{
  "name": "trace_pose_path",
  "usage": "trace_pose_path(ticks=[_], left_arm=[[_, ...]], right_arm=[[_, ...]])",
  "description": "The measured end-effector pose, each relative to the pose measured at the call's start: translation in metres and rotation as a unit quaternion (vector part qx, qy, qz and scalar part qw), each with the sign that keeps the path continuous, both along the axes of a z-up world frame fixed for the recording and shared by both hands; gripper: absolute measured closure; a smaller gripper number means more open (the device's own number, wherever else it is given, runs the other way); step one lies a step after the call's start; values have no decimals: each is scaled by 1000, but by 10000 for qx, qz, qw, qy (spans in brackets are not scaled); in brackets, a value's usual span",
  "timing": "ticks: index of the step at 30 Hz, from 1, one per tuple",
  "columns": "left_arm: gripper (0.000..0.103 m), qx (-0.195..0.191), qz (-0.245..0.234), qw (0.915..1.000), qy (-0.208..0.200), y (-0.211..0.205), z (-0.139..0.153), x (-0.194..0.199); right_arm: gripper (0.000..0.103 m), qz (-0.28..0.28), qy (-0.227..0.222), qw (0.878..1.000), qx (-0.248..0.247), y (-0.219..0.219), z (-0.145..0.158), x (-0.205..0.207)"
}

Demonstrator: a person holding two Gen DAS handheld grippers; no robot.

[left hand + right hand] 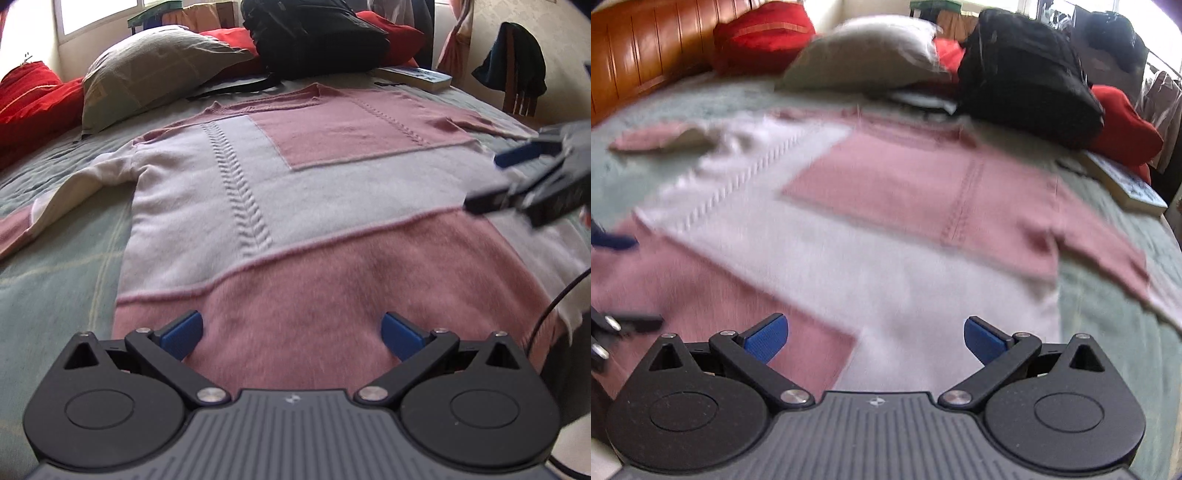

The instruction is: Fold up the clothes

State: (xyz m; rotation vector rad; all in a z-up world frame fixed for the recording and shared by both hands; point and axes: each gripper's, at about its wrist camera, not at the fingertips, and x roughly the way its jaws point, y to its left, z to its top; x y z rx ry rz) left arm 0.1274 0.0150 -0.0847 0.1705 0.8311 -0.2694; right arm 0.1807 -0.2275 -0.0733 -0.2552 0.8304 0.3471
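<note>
A pink and pale lilac knitted sweater [295, 192] lies spread flat on the bed, neck toward the far side, sleeves out to both sides. My left gripper [291, 334] is open and empty just above the pink hem band. My right gripper [875, 334] is open and empty above the sweater's lower right part [886, 258]; it also shows at the right edge of the left wrist view [491, 181], hovering above the sweater's right side. The left gripper's fingers [617, 242] show at the left edge of the right wrist view. That view is motion-blurred.
The bed has a pale green cover [55, 258]. A beige pillow [155, 70], red cushions [33, 99], a black backpack [317, 33] and a book [417, 75] lie at the far side. A chair with dark clothing [513, 62] stands at the right. A wooden headboard [646, 48] is at the left.
</note>
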Motion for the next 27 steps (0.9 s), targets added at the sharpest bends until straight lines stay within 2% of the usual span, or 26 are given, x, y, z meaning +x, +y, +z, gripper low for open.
trace_pose_path(ticks=[2,6,9,13,16,21,24,27], left_arm=[[1,46,-19,10000,13,2,2,-11],[1,79,-201,9998,-49,-2,12,-21],[1,-53,-427,9988,-225,-16,18,-16],[1,-71,-762,9969,-182,-41,9,-9],[1,130,-940,9955,-86,-49,-4,-19],[1,102,-1137,9934,-48,-37,6,-37],[1,11,-672,9971,-359,-19,20,-28],[1,-258,-197,9992,-231,-6,22,-9]], right_arm=[[0,-144,-65,9998,-87,-1,-14,-11],[0,-662,-256,9965,443,-19,-19,-33],[0,-862,-445,9940,513,-20,-22,-50],[0,-898,-457,9939,459,-17,-24,-62],[0,-886,-437,9940,474,-19,-24,-69],[0,-844,-483,9938,547,-19,-17,-72],[0,-680,-678,9941,507,-9,-7,-68],[0,-597,-712,9944,501,-2,-3,-63]])
